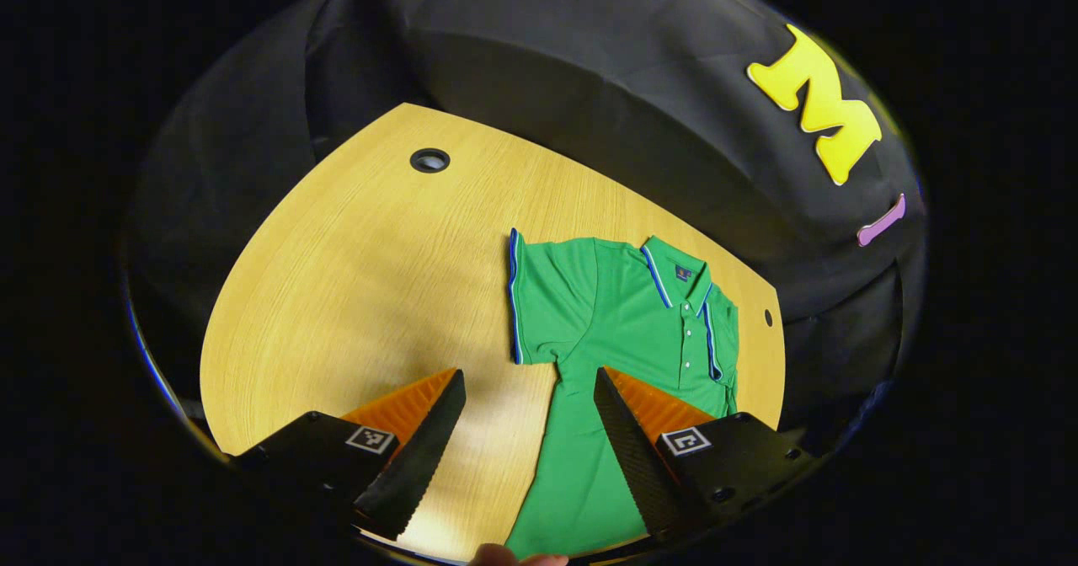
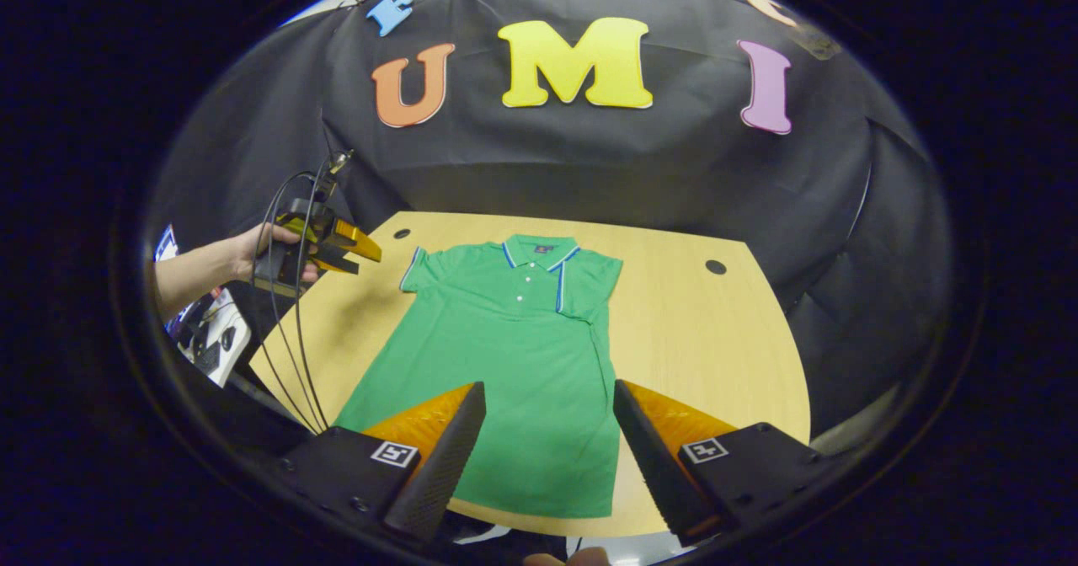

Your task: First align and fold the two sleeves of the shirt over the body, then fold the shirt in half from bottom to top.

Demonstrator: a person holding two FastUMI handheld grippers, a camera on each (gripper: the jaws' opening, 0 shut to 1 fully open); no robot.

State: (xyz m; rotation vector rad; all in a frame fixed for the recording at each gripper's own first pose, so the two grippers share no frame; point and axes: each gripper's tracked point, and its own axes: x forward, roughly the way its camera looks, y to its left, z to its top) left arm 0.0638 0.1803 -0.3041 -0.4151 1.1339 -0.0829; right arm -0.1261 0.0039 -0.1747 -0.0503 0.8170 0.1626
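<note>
A black cloth hangs behind a light wooden table (image 2: 699, 339), and a green shirt (image 2: 514, 355) lies flat on it with its collar (image 2: 539, 254) up at the far end and its bottom edge near the front. In the right gripper view the shirt's right-hand sleeve looks already folded in over the body, so that side is a straight line. The other sleeve (image 2: 421, 267) sticks out flat to the side with a blue stripe on its end. So I think the first step is half done, and this last sleeve is the job now. The right gripper (image 2: 547, 448) hangs over the bottom part of the shirt with its two fingers spread wide and nothing between them. The left gripper (image 2: 358, 254) is out past the table's edge, near the sleeve that sticks out, held up in a hand (image 2: 269, 250); from here it is too small to tell its fingers. In the left gripper view its own fingers (image 1: 425, 448) are wide apart and hold nothing, and the open sleeve (image 1: 543, 301) lies just ahead. Next, I think the left gripper must come down on the striped end of that sleeve, pinch it, and lay it across the chest so it lines up with the folded one. After that comes the fold from bottom to top.
</note>
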